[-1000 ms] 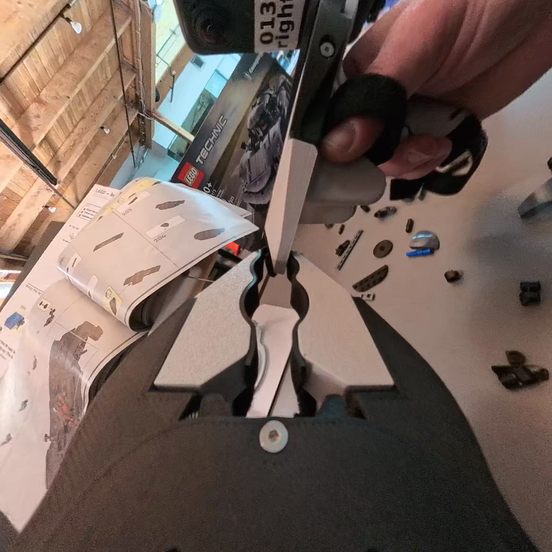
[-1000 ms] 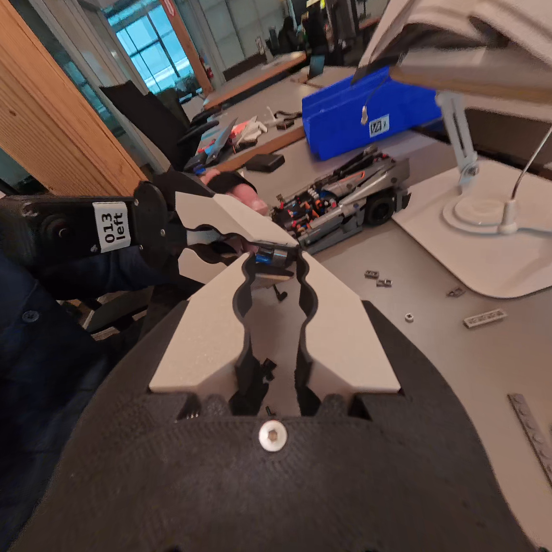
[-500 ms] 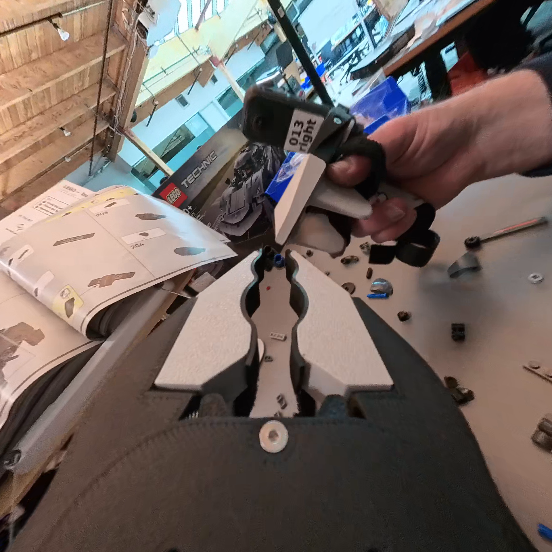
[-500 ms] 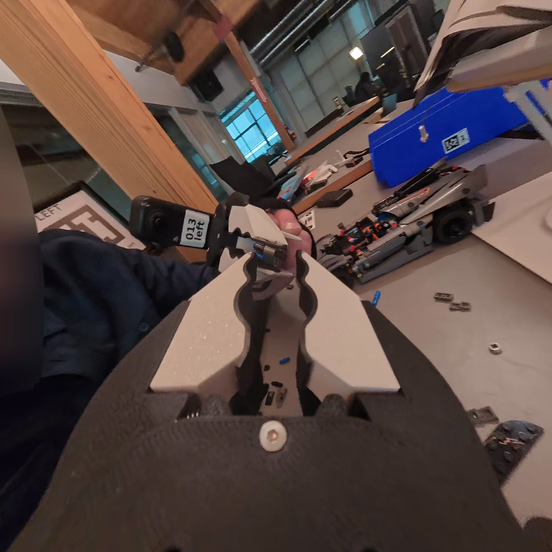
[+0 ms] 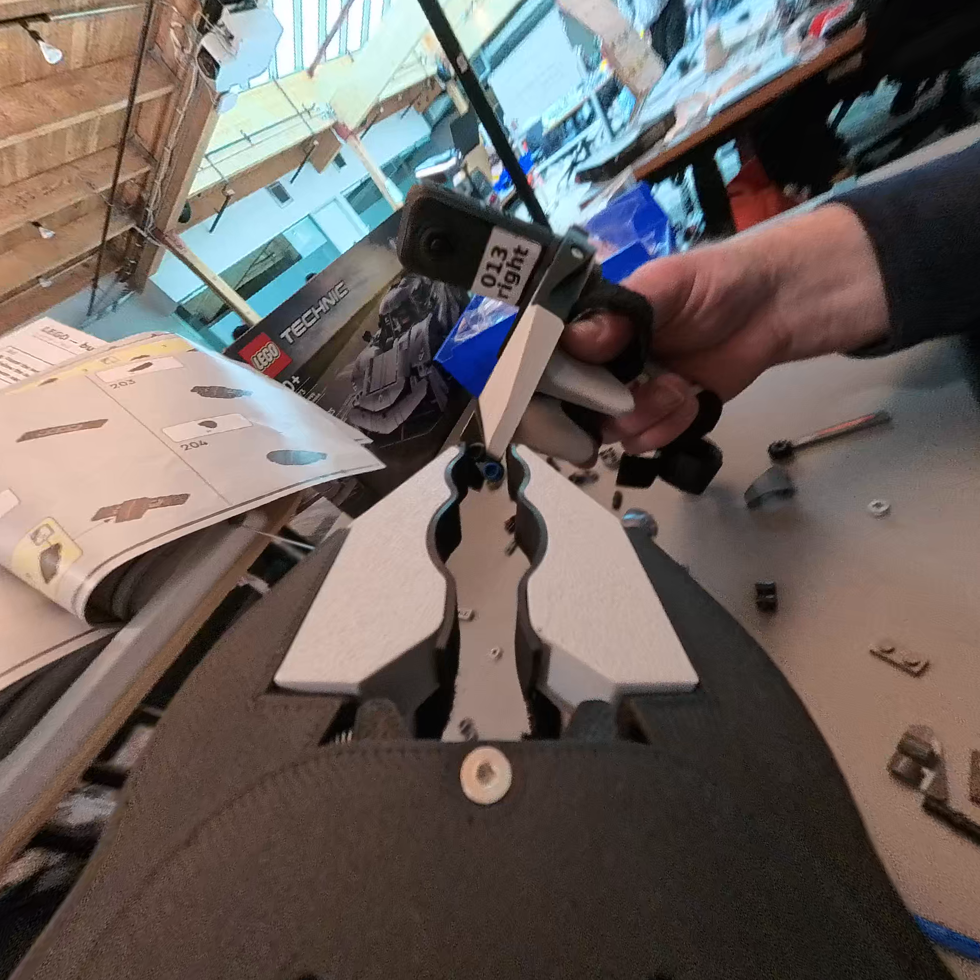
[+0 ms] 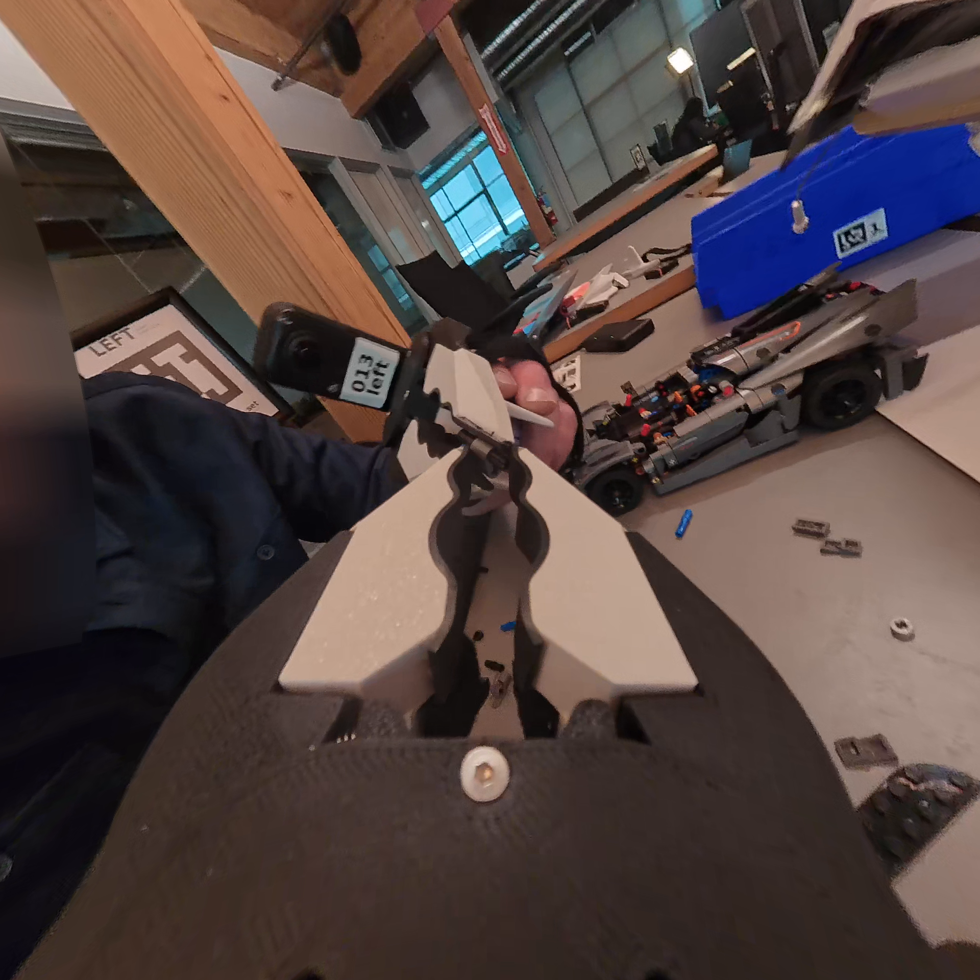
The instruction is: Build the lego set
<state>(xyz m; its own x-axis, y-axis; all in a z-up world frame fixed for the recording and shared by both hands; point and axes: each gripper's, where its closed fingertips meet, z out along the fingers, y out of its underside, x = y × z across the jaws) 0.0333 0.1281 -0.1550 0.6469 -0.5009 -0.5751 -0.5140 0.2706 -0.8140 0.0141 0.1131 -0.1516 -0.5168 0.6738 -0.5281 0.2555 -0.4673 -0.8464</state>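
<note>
Holding a small dark piece with a blue pin (image 5: 493, 471) up in the air, well above the table (image 5: 827, 535) — left gripper (image 5: 485, 466) pinched on it, right gripper (image 6: 490, 466) closed against the same piece, though whether truly gripping cannot be told. Judged well along: car (image 6: 753, 403) behind the grippers mostly built, wheels on. Still left — loose bits scattered around the car, and booklet (image 5: 159, 451) lying open partway.
</note>
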